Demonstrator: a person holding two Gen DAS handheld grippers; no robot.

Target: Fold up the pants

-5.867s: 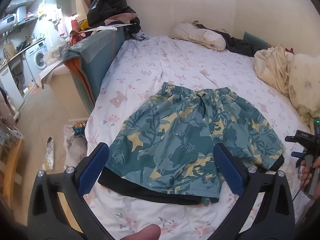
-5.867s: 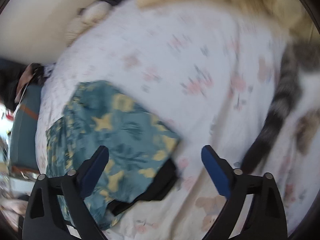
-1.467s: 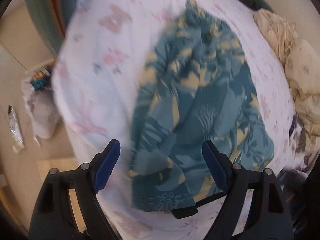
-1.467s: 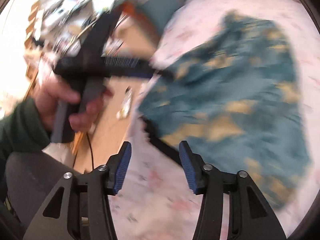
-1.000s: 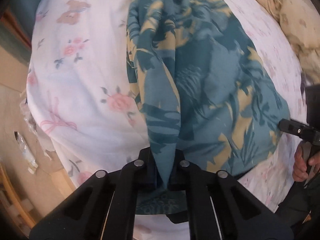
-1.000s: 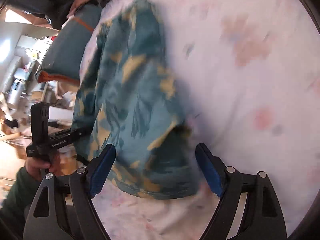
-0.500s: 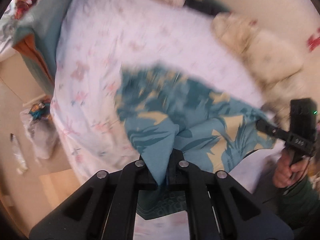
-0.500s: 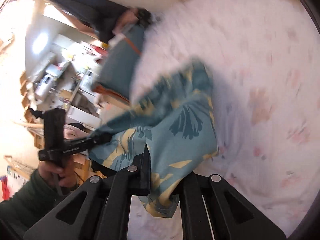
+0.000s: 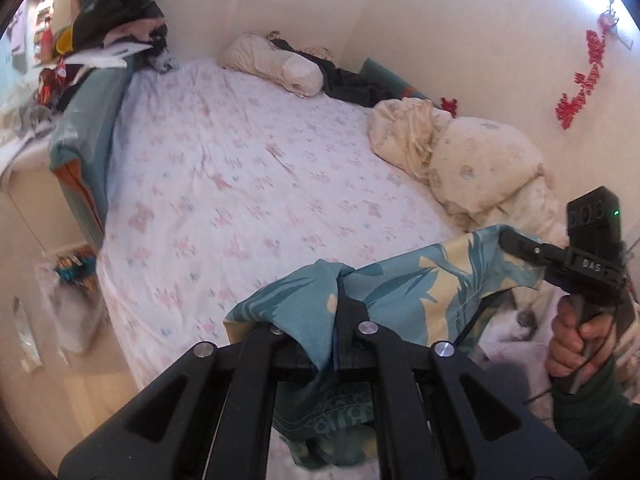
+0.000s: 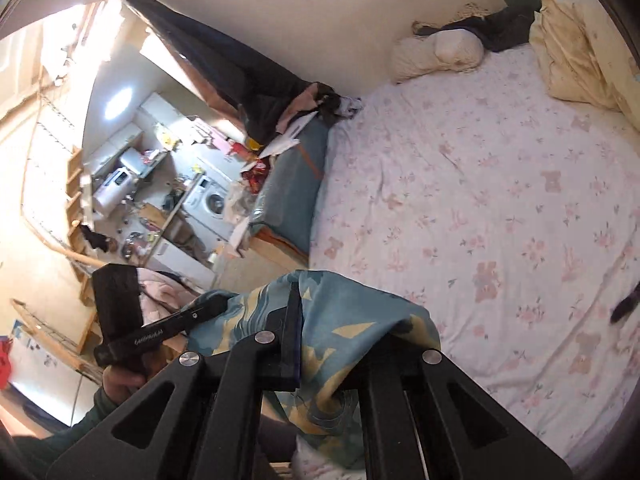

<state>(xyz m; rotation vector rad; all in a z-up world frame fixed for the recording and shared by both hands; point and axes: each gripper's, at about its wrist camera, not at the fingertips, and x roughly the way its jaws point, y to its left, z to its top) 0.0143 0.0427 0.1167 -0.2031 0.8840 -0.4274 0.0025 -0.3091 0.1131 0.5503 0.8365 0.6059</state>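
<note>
The teal shorts with a yellow leaf print [image 9: 404,296] hang in the air between my two grippers, off the bed. My left gripper [image 9: 340,300] is shut on one corner of the shorts, and the cloth drapes over its fingers. My right gripper [image 10: 298,312] is shut on the other corner; the shorts [image 10: 352,328] fall over it and hang down. In the left wrist view the right gripper [image 9: 516,246] shows at the right, clamped on the cloth. In the right wrist view the left gripper [image 10: 216,304] shows at the lower left, also clamped on the cloth.
The bed with a white floral sheet [image 9: 240,184] lies ahead, bare in the middle. Cream pillows and a rumpled quilt [image 9: 472,160] lie along the far right side. A teal padded bed end [image 9: 80,128] with piled clothes stands at the left. A plastic bag [image 9: 68,304] lies on the floor.
Both grippers have lifted the shorts off the sheet and pulled them back toward the bed's near edge. The shorts no longer lie on the bed.
</note>
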